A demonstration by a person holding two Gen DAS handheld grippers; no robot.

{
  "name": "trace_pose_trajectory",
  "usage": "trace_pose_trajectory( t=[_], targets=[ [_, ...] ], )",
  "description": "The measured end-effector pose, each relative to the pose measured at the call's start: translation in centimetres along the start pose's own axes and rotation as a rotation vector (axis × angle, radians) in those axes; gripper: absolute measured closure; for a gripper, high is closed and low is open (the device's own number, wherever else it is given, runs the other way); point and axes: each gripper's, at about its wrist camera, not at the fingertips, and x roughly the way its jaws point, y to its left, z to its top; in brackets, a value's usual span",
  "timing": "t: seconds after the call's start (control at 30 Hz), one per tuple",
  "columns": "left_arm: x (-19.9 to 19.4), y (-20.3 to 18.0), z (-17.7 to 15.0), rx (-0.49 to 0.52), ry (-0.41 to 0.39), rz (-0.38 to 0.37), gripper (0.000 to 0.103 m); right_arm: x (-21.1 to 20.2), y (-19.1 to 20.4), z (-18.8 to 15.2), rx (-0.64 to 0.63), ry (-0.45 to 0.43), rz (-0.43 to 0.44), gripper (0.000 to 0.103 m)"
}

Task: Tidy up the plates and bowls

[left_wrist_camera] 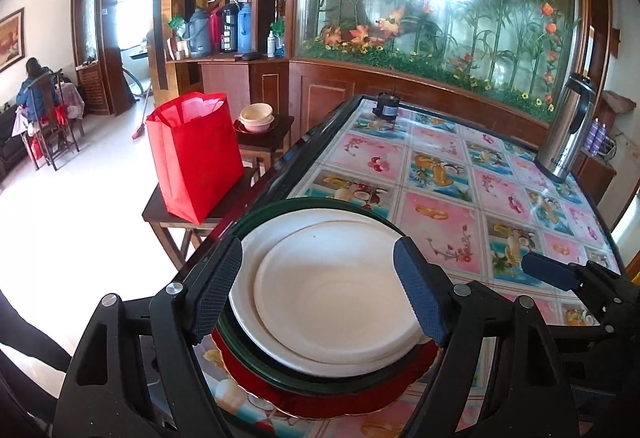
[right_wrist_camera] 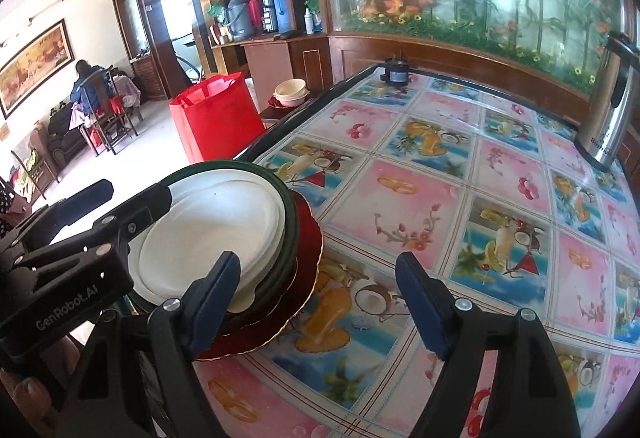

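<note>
Glossy fruit-print table [left_wrist_camera: 460, 205], round white bowl [left_wrist_camera: 332, 290] nested, scalloped red plate [right_wrist_camera: 280, 310]

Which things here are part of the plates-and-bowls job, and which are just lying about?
Part of the job:
- white bowl on top of the stack
- white plate under it
- green plate
- red plate at the bottom
- bowls on the side stool

Lying about:
- red bag
- steel flask
- small black jar

Four stacked plates [left_wrist_camera: 320, 302], two distant bowls [left_wrist_camera: 256, 117]
</note>
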Motion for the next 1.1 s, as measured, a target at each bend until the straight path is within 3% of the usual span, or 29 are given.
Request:
trace_pose_trajectory(
  t=[0.2,0.6,0.8,1.1],
  targets=[
    [-1.0,-1.0,-0.4,0.081,-0.058,0.116,0.024,0.3,-0.4,-0.4,0.016,0.010,0.011,0.023],
    [-0.7,0.6,-0.2,0.026,-0.036,0.059,0.024,0.8,0.4,-0.4,-0.003,0.027,0.017,0.023],
    [-0.5,0.6,-0.2,0.046,-0.032,0.088,0.024,0.9,0.7,-0.2,-0.024,0.028,0.014,0.023],
    [-0.2,0.5,-0.4,0.058,-0.013,0.060,0.024,1.2,0.4,-0.4,-0.015,0.039,0.014,0.023]
  ],
)
